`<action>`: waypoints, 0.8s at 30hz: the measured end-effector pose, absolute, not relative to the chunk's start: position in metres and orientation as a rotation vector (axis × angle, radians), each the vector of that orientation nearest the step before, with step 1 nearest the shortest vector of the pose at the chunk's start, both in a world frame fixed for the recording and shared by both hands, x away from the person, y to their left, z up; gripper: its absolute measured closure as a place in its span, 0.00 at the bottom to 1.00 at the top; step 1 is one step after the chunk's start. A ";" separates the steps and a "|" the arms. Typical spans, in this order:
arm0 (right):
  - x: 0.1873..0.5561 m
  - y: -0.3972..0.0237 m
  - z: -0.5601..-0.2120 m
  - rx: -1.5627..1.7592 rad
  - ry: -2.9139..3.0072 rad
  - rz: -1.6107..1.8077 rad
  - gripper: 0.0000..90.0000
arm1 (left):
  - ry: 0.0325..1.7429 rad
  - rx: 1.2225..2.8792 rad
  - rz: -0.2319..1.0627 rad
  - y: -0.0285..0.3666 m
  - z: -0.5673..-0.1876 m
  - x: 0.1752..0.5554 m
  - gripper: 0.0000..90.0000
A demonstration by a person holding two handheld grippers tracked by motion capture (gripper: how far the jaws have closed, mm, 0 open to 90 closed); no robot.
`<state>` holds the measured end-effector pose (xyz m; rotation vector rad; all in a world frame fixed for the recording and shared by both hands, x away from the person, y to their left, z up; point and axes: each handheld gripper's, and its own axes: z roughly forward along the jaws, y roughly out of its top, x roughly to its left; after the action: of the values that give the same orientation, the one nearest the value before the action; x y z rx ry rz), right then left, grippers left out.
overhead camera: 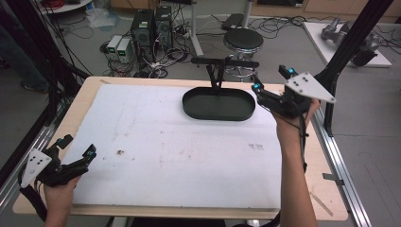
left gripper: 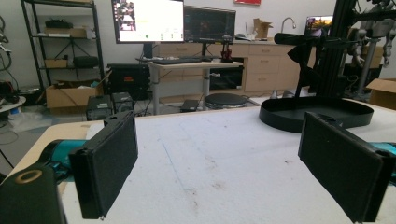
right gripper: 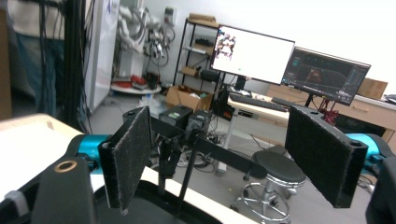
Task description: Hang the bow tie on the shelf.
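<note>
No text, label or number can be read anywhere. The two monitors at the upper middle of the left gripper view show windows too blurred to make out, and the red sign at the top edge above them is cut off. The small dark marks on the white surface are illegible.

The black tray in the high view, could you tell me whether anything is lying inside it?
No, the black tray is empty; its dark floor is bare from rim to rim.
</note>
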<state>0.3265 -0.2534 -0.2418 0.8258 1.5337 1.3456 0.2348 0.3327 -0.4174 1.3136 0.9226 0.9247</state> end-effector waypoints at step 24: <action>0.239 -0.305 -0.384 1.120 1.466 1.273 0.23 | 0.932 1.363 0.942 0.330 -0.420 0.237 0.14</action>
<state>0.2388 -0.3047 -0.3843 1.1202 1.4662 1.2729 0.2370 0.3296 -0.4205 1.3632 0.9319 0.9419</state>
